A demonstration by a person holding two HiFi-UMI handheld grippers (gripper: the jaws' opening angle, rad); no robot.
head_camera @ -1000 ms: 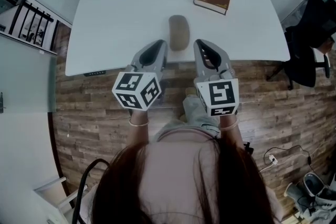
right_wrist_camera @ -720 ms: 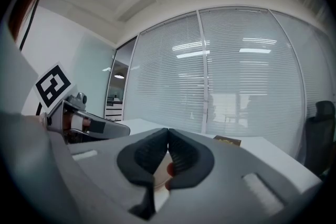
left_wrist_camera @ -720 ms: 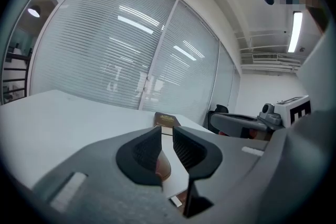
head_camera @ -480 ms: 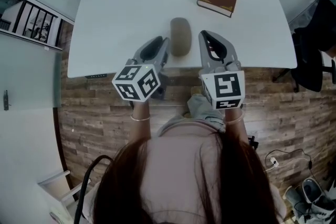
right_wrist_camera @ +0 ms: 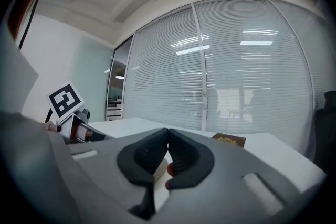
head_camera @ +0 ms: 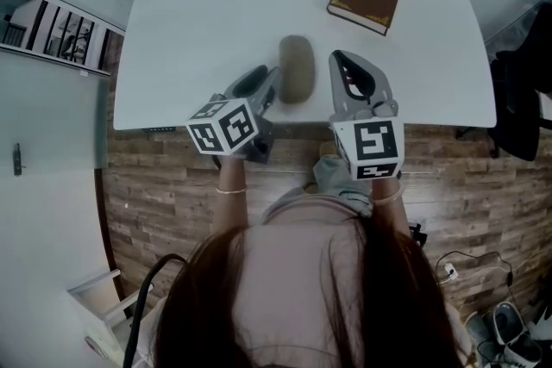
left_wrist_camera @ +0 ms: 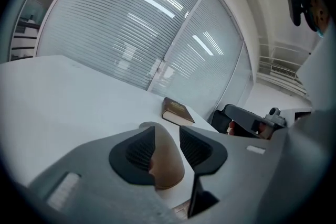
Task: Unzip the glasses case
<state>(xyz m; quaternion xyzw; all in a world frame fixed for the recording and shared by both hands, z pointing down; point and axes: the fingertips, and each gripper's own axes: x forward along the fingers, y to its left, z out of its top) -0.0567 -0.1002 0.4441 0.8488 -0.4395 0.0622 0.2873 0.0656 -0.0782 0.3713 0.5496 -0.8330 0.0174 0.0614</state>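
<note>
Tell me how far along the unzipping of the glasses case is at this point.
Done: nothing yet; the glasses case lies closed on the white table. In hand: the left gripper, whose jaws have just been opening, has the case's end between them, apparently not clamped; the right gripper is shut beside the case. Left: steady the case, catch the zip pull, too small to see here, and run it round.

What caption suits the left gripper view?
Left gripper, jaws just opening, lines up on the brown case seen between them on the white table; book beyond.
</note>
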